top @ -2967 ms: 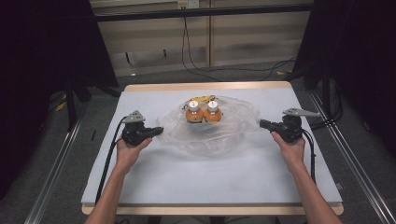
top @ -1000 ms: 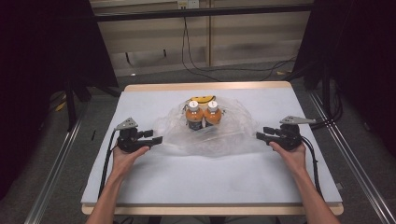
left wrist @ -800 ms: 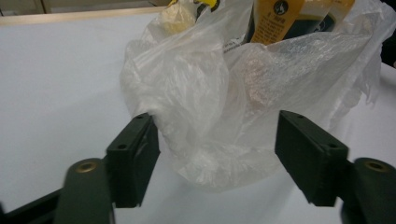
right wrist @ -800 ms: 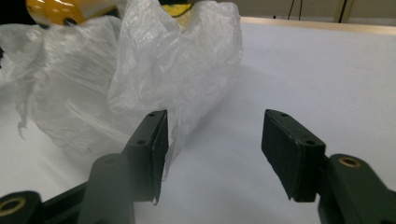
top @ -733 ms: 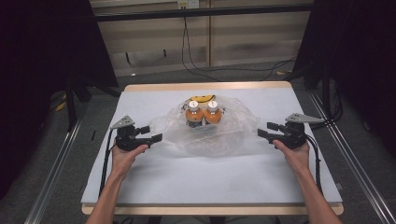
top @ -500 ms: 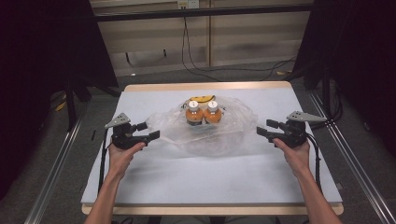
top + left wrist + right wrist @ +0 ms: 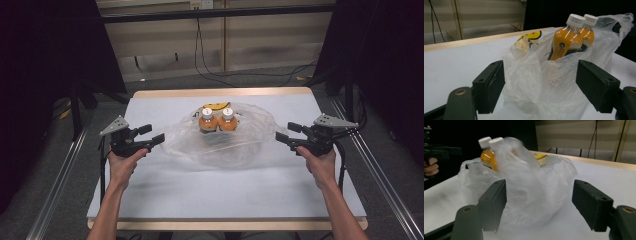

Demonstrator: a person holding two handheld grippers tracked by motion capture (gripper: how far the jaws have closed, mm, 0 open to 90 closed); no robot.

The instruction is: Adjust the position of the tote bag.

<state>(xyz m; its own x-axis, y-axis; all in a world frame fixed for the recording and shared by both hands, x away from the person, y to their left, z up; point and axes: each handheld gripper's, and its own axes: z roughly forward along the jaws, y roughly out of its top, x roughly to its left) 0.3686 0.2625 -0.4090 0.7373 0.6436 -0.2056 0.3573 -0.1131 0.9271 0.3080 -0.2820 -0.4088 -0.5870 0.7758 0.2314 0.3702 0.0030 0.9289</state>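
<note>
Both my claws, the left gripper (image 7: 153,137) and the right gripper (image 7: 285,132), have just been opening and hold nothing, while the thin, soft plastic bag (image 7: 220,142) with two heavy juice bottles (image 7: 218,119) lies mid-table between them, so I judge I should grasp its loose edges.

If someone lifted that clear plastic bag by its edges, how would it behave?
The plastic bag is thin and crumpled, so it would probably sag and stretch. The two orange bottles standing upright inside look full, so it likely hangs heavy in the middle. They might tip against each other as the film gathers.
</note>
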